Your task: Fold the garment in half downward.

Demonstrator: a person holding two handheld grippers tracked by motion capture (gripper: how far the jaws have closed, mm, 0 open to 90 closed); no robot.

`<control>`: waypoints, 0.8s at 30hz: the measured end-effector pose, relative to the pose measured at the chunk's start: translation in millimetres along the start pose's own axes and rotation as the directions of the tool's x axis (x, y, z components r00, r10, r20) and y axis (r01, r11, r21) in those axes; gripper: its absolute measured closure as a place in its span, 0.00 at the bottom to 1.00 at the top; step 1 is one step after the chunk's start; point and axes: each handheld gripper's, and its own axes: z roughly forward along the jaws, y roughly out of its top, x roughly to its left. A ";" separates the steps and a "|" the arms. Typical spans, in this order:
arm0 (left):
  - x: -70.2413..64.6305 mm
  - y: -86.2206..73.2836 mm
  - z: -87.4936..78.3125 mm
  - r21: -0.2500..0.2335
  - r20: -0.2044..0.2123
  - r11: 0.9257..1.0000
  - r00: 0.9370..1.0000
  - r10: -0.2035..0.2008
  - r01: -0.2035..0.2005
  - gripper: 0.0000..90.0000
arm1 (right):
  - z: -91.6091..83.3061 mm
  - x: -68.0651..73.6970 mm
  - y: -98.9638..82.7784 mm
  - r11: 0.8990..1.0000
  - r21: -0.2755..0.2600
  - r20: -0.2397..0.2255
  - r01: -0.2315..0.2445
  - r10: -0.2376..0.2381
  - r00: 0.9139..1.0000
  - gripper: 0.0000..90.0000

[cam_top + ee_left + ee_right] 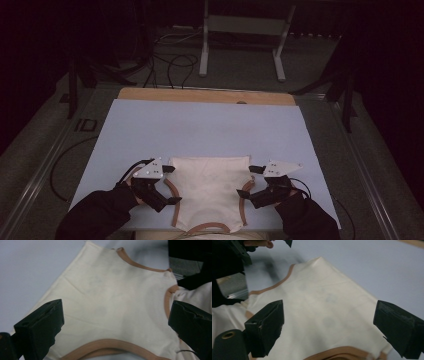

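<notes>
Down at the near edge, two dark sleeves are coming in, each hand carrying a gripper. The left gripper point(166, 185) is sitting at the left edge of the cream top point(210, 192), jaws spread wide and gripping nothing. In the left gripper view those two black jaws are standing far apart, with the top point(112, 305) lying flat between and beyond them, its tan trim point(110, 346) curving along the bottom.

Over on the other side, the right gripper point(250, 182) is hovering at the top's right edge, and it too is gaping wide with nothing caught. The right gripper view is showing the same thing: jaws well apart, cloth point(329, 312) spread underneath, trim point(337, 353) running along the near hem.

The top itself is lying flat on the pale blue mat point(210, 130), at the near middle, between the two grippers, with its bottom hanging off the near edge.

Further back, the mat is giving way to a strip of wooden table point(200, 95). Beyond that, cables point(170, 65) are snaking across the grey floor, and a white frame point(245, 30) is standing at the far end.
</notes>
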 end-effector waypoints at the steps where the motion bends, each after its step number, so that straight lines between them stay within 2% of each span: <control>1: 2.6 0.7 0.1 -0.004 0.003 1.000 1.000 -0.004 0.004 0.01 | 0.2 -1.4 1.0 1.000 0.002 0.003 0.004 -0.004 1.000 0.11; 4: 8.7 2.2 1.4 0.008 -0.011 1.000 1.000 -0.009 0.009 0.01 | 1.5 -8.2 5.1 1.000 -0.003 0.009 0.027 -0.027 1.000 0.14; 7: 16.8 3.5 3.1 0.011 -0.023 1.000 1.000 -0.018 0.019 0.01 | 4.2 -14.7 7.6 1.000 0.001 0.003 0.028 -0.028 1.000 0.15; 14: 28.2 6.5 6.7 0.015 -0.055 0.999 0.998 -0.029 0.030 0.01 | 12.6 -30.0 10.7 1.000 0.027 0.013 0.004 -0.004 1.000 0.14; 20: 41.7 8.2 10.1 0.022 -0.081 0.999 0.996 -0.047 0.049 0.01 | 20.1 -42.3 14.0 0.999 0.047 0.033 0.002 -0.004 0.999 0.14; 21: 44.5 8.5 11.2 0.025 -0.095 0.999 0.994 -0.045 0.048 0.01 | 20.9 -44.1 14.8 0.999 0.050 0.035 0.001 -0.003 0.999 0.14; 24: 52.1 8.8 13.5 0.019 -0.100 0.998 0.994 -0.054 0.056 0.01 | 25.0 -52.0 17.1 0.999 0.051 0.044 -0.002 0.000 0.999 0.14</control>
